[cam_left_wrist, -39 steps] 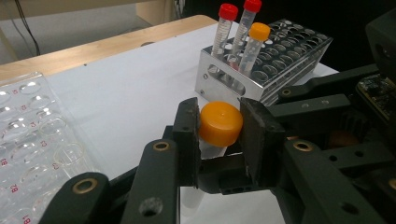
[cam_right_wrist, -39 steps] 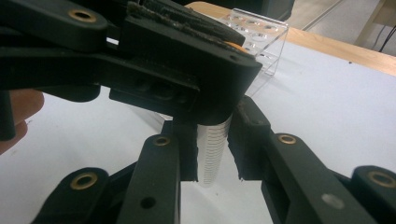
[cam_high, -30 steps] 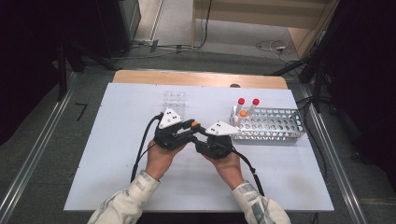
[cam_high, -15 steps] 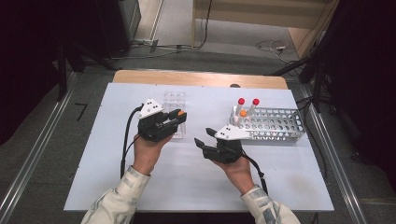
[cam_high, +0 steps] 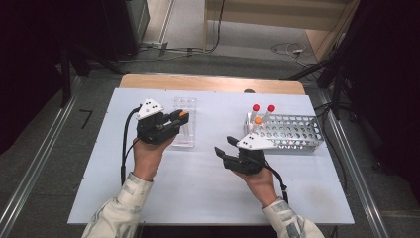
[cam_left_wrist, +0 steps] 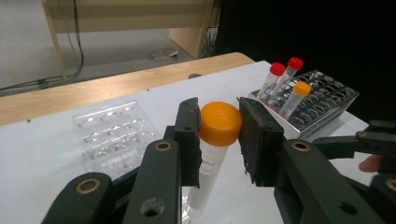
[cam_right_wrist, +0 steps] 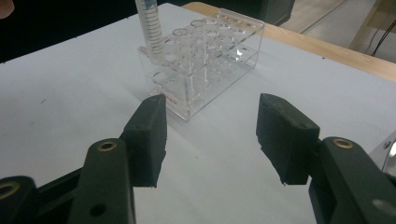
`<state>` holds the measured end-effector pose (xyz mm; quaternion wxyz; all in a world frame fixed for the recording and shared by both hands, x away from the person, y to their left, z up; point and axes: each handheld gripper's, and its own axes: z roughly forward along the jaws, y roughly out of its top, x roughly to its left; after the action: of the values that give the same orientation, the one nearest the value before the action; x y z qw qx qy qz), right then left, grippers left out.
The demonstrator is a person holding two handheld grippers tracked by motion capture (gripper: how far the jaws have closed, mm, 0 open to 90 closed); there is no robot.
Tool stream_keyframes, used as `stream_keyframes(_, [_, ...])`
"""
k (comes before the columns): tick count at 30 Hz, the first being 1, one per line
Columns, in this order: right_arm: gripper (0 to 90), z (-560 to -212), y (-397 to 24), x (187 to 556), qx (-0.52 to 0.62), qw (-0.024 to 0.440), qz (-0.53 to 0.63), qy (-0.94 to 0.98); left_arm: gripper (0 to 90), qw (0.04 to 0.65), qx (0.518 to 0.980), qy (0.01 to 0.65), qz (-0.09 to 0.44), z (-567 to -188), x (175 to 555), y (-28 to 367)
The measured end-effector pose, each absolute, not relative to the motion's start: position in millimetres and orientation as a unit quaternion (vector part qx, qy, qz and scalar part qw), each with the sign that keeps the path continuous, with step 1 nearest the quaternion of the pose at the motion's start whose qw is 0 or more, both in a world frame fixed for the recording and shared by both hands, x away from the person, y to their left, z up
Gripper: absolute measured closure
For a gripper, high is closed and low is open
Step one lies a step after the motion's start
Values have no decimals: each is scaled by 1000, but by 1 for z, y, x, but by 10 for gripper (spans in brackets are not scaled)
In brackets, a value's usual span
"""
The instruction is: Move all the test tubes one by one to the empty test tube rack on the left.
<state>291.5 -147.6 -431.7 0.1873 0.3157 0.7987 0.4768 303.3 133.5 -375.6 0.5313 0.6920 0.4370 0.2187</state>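
left gripper (cam_high: 173, 120) clamped on orange-capped tube (cam_left_wrist: 212, 154), over clear rack (cam_high: 184, 121) toward the counter's left edge. right gripper (cam_high: 225, 147) mid-counter, jaws apart, holding nothing, just opened wider.

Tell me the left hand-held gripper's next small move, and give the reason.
Probably lower the orange-capped tube into a well of the clear rack. The left hand-held gripper grips it by the cap, and its tip hangs just over that rack.

Even overhead light, soft focus
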Motion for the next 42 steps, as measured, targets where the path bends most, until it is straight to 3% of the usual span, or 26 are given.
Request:
stream_keyframes(18, [391,-428,-159,294,327,192,482,790,704,510,676,458,272,-373,332,132])
stream_keyframes(29, [309,-427,-163,295,338,195,480,786,703,497,679,466,274,-387,339,128])
stream_keyframes(42, [297,-429,-162,296,340,188,475,789,701,479,688,476,265,-411,340,125])
